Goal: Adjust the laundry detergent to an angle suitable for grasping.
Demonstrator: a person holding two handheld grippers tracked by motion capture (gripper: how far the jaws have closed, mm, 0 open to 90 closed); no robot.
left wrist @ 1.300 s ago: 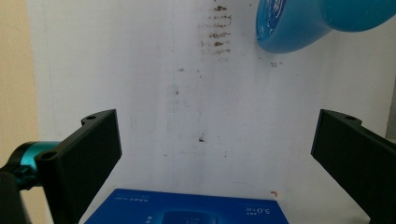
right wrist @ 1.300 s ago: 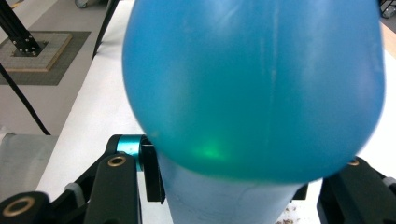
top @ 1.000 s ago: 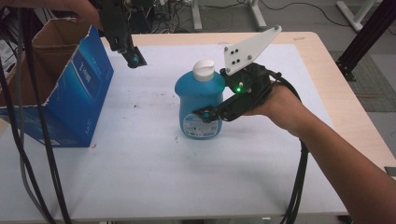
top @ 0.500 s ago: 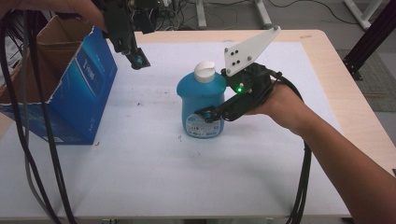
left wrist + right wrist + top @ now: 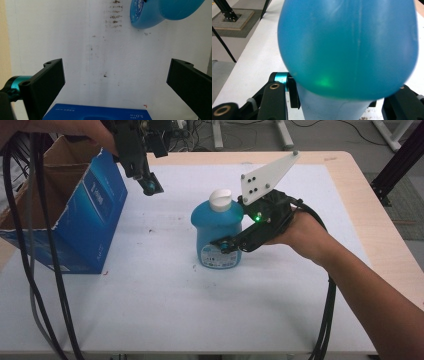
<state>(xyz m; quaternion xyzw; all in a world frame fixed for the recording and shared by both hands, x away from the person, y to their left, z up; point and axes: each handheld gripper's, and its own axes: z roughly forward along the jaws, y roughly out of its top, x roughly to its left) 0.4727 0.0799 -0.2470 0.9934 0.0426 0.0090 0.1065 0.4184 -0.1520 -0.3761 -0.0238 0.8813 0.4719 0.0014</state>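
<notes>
The right gripper [image 5: 227, 245], held in a hand [image 5: 300, 232] entering from the lower right of the high view, is closed around the lower body of a blue plastic bottle with a white cap [image 5: 216, 232]; in the right gripper view the black jaws are seen pressed against either side of the bottle [image 5: 347, 47], which is reflecting the gripper's green light. The bottle is stood upright at the centre of the high view on a white table top [image 5: 165, 310], and a white three-cornered plate [image 5: 262, 180] is carried above the gripper.

The left gripper [image 5: 150, 184] is held in the upper left of the high view, above the table and just beside the upper edge of an open blue cardboard box [image 5: 102, 205]. Its jaws are spread wide in the left gripper view, with nothing between them; the stained white surface [image 5: 112, 62] is seen beyond, the bottle's base [image 5: 145, 15] at the upper right and the box edge [image 5: 97, 115] at the bottom.
</notes>
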